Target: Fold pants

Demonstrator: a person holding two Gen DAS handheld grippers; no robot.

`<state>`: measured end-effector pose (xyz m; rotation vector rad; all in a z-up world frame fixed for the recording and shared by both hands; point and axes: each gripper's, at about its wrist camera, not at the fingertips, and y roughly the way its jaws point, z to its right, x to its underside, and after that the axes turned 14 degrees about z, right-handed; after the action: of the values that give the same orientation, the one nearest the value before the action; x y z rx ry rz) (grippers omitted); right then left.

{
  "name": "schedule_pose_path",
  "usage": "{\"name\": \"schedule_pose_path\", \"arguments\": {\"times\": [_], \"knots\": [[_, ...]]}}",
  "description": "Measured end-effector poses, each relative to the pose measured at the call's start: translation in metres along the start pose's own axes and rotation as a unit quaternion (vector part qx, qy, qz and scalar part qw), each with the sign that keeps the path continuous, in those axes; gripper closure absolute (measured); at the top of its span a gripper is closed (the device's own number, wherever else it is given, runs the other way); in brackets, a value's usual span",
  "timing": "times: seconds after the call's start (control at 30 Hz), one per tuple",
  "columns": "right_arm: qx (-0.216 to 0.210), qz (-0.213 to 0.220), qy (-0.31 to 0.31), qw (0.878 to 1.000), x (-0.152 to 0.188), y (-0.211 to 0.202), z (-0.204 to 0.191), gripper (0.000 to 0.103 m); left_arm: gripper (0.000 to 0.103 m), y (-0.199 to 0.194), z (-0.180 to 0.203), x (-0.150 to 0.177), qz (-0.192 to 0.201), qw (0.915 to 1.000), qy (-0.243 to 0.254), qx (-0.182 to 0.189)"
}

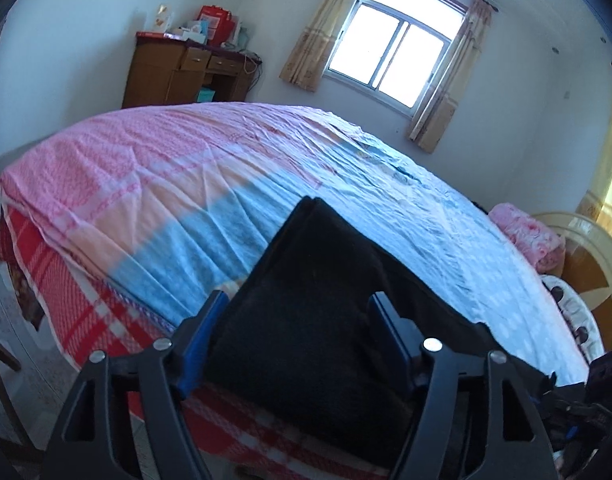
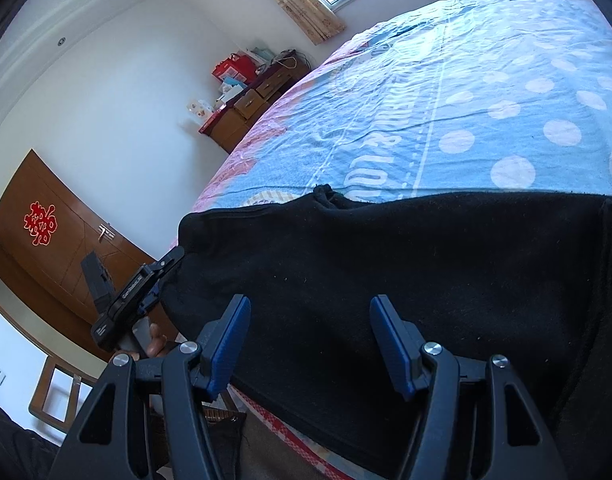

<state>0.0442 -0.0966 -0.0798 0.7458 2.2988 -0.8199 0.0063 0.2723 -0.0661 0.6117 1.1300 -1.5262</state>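
1. The black, soft fleece pants [image 2: 385,264] lay spread flat along the near edge of the bed [image 1: 154,184], on its pink-and-blue printed sheet, presumably so that both ends could be reached for folding.
2. The left tongs [image 1: 298,316] straddled one narrow end of the pants; cloth lay between the blue pads [image 1: 198,344], jaws part-open, and whether the pads pressed on it could not be told.
3. The right tongs [image 2: 309,340] hung over the broad middle, jaws about half open, gripping nothing, the fabric just beneath them.
4. A wooden desk [image 1: 178,72] stood well apart by the wall.
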Motion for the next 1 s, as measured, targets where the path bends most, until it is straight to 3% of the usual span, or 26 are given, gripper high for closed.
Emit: {"name": "schedule_pose_path", "arguments": {"times": [0.13,0.2,0.3,0.43,0.57,0.7,0.8,1.0], "knots": [[-0.002,-0.004,0.005,1.0,0.001,0.003,0.001,0.039,0.043,0.0,0.0,-0.001,-0.004,0.9998,-0.018,0.001],[-0.004,-0.003,0.003,1.0,0.001,0.002,0.0,0.039,0.044,-0.001,-0.008,-0.004,-0.001,0.9987,-0.048,0.014],[-0.005,0.0,0.003,1.0,-0.001,0.001,0.0,0.039,0.045,0.003,-0.017,-0.003,0.003,0.9979,-0.065,-0.005],[-0.004,-0.004,0.014,1.0,0.002,0.003,0.004,0.039,0.045,0.002,-0.002,0.001,-0.002,0.9992,-0.037,-0.01],[-0.002,-0.006,0.016,1.0,0.002,0.003,0.003,0.039,0.07,0.005,0.008,0.007,-0.025,0.9983,-0.046,0.025],[-0.002,-0.003,0.013,1.0,-0.001,0.001,0.002,0.039,0.075,0.002,0.02,0.002,-0.016,0.9996,-0.018,0.012],[0.001,0.0,0.014,1.0,-0.003,-0.001,0.003,0.039,0.076,0.002,0.026,-0.007,-0.015,0.9995,-0.024,0.017],[0.017,0.043,0.038,0.998,-0.03,-0.031,0.022,0.039,0.076,-0.01,0.071,-0.031,0.003,0.9976,0.011,0.068]]}}
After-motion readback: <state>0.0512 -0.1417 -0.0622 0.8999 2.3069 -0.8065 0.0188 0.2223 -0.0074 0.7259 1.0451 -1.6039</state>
